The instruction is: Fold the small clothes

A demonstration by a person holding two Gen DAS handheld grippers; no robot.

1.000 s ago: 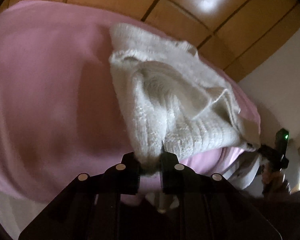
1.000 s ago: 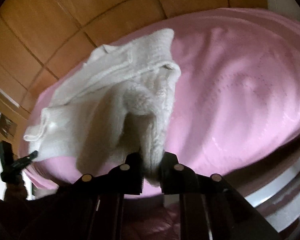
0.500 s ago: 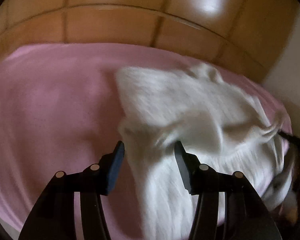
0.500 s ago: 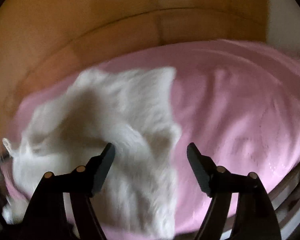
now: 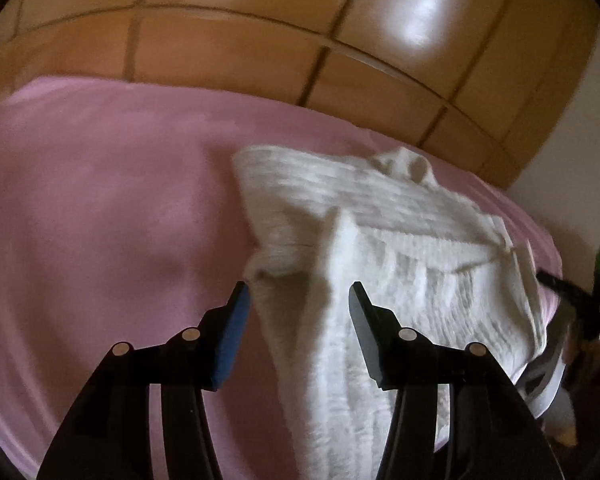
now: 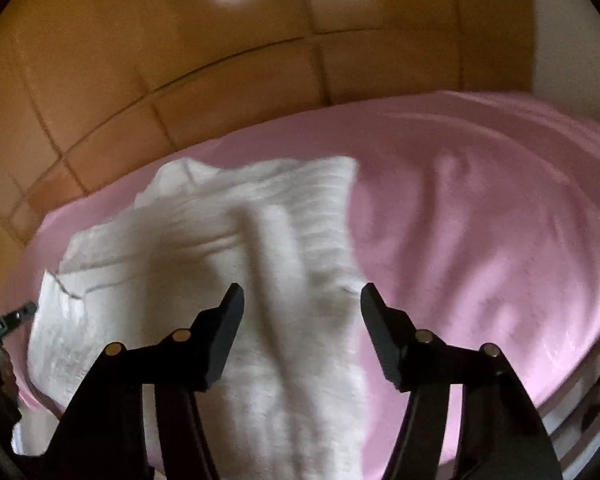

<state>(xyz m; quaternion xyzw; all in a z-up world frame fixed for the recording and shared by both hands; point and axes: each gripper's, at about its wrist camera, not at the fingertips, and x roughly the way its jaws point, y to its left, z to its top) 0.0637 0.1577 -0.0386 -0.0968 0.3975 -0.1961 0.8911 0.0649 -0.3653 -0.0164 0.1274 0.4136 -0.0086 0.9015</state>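
Two surfaces fill both views: a pink sheet (image 5: 100, 220) across the middle and glossy wooden panelling (image 5: 228, 48) along the top. In the left wrist view, the white knit garment (image 5: 400, 280) lies on the sheet right of centre, its long axis running from the lower edge up to a small collar near the panelling. It looks ribbed, rumpled and blurred. The left gripper (image 5: 296, 300) is parted over its near edge, pads clear. The right gripper (image 6: 302, 304) hangs above the knit, its jaws closing, nothing pinched.
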